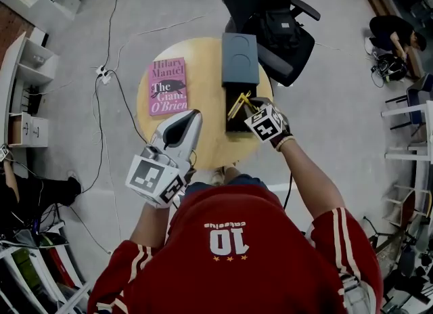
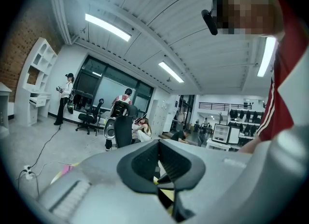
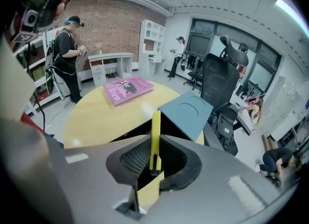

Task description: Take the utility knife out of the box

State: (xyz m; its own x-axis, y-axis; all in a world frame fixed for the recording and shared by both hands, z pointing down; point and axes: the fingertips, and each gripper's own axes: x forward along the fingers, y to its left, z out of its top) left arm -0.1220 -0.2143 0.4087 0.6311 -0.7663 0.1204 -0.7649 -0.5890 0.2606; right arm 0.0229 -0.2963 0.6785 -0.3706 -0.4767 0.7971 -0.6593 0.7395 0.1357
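The yellow utility knife (image 1: 238, 105) hangs just above the open black box (image 1: 232, 124) on the round wooden table (image 1: 203, 145). My right gripper (image 1: 249, 107) is shut on it. In the right gripper view the knife (image 3: 155, 133) stands upright between the pads of that gripper (image 3: 157, 164), with the box's dark inside (image 3: 141, 130) below. The box's blue-grey lid (image 1: 240, 59) lies on the table right behind the box. My left gripper (image 1: 189, 118) is shut and holds nothing. It hovers over the table's near left part and points about level (image 2: 161, 170).
A pink book (image 1: 167, 86) lies on the table's left part. A black office chair with a backpack (image 1: 281, 25) stands behind the table. Cables and a power strip (image 1: 103, 72) cross the floor at left. White shelves (image 1: 24, 89) line the left wall. Other people stand in the room.
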